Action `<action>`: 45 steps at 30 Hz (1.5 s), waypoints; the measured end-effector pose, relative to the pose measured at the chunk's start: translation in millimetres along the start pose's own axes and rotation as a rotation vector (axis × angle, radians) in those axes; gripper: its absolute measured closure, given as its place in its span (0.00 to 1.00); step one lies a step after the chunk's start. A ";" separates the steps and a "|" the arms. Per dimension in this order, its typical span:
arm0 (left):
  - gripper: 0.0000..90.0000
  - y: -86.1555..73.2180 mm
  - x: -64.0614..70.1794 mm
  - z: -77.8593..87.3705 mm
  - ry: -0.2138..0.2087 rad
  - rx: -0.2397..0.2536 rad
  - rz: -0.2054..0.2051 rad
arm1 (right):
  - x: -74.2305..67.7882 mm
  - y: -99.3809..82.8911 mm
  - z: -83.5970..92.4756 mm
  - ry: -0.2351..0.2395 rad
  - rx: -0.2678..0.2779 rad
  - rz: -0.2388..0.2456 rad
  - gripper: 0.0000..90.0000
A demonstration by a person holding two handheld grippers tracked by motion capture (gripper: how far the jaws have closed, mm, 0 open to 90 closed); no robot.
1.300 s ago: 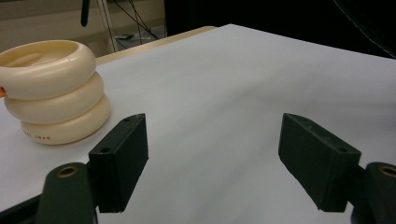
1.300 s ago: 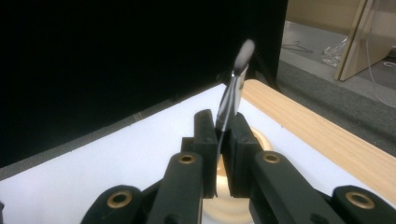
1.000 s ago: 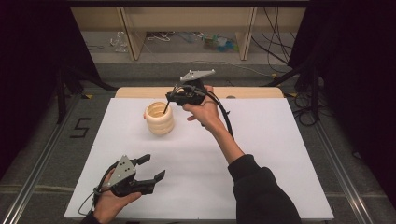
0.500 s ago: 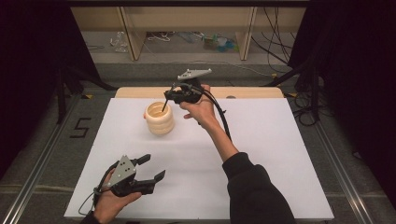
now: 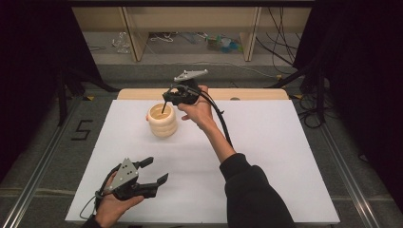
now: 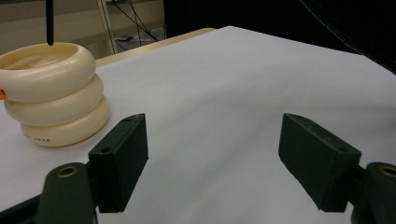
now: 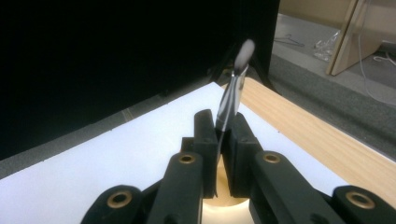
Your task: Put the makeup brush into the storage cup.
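Note:
A cream holder (image 5: 162, 124) made of stacked rings stands on the white table top (image 5: 275, 142), left of centre at the back. Just above it, my right gripper (image 5: 167, 95) is shut on a thin brush (image 7: 232, 93) with a silver ferrule and pale bristles pointing up. The brush's black handle (image 5: 164, 105) hangs down over the holder's mouth; in the left gripper view the handle tip (image 6: 49, 23) sits level with the holder's (image 6: 51, 93) rim. My left gripper (image 5: 157, 170) rests at the near left, open and holding nothing, its jaws wide apart (image 6: 215, 158).
A wooden strip (image 5: 252, 93) runs along the table's far edge. Beyond it are a grey floor, shelf legs and loose cables. The right gripper's black cable (image 5: 221, 121) trails along the forearm. Dark curtains flank both sides.
The right hand with the brush has edged slightly left above the holder. The left gripper has stayed put.

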State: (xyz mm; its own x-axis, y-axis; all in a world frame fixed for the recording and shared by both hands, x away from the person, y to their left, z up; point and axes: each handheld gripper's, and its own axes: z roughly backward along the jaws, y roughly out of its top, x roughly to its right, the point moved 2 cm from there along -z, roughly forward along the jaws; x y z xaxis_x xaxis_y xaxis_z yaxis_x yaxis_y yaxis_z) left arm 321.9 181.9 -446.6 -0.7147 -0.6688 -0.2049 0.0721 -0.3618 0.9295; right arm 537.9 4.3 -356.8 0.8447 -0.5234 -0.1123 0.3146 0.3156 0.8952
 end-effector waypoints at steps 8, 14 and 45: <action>0.27 0.2 0.3 0.0 -0.001 0.000 0.000 | 2.3 -1.2 -7.7 -0.008 0.003 -0.019 0.95; 0.27 0.3 0.3 -0.1 -0.001 0.002 0.002 | 4.3 -1.6 -14.1 -0.027 0.000 -0.016 0.95; 0.27 1.4 1.8 0.4 -0.005 0.005 0.002 | 11.7 -12.5 -36.1 -0.063 -0.092 -0.022 0.95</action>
State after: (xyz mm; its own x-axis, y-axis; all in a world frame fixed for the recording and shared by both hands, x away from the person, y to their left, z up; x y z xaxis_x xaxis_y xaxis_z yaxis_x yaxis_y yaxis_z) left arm 320.4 180.4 -445.6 -0.7182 -0.6662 -0.2011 0.0703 -0.3570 0.9315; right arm 559.5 22.8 -384.9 0.8089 -0.5791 -0.1014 0.3735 0.3730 0.8494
